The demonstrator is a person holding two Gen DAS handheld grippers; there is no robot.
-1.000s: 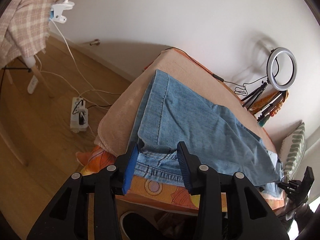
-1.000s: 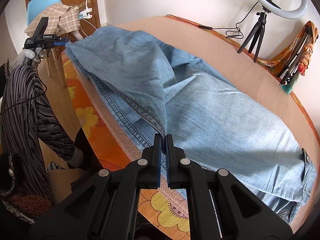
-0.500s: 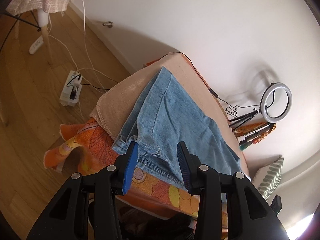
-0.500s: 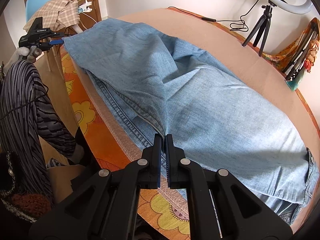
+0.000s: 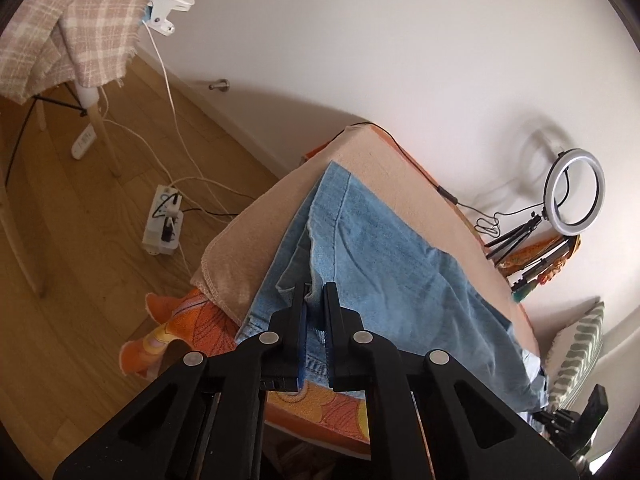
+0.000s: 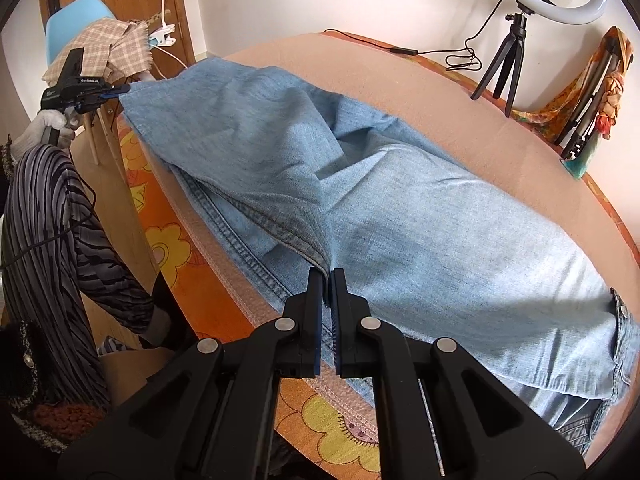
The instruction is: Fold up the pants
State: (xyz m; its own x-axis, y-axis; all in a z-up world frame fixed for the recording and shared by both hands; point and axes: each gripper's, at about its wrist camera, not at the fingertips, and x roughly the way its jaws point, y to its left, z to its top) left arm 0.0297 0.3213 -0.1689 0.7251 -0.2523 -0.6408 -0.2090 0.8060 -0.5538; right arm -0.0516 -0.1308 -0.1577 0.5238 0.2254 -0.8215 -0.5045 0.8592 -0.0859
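Pants now getting pinched at hem by left hand-held gripper, which was wide a sec ago. Right hand-held gripper is staying clamped on seam edge, so both are gripping & fold can start.

The left claw pinches the hem of the blue pants. The pants lie on a desk with a tan cloth. At 3 o'clock a ring light stands by the wall. At 9 o'clock a power strip lies on the wooden floor.
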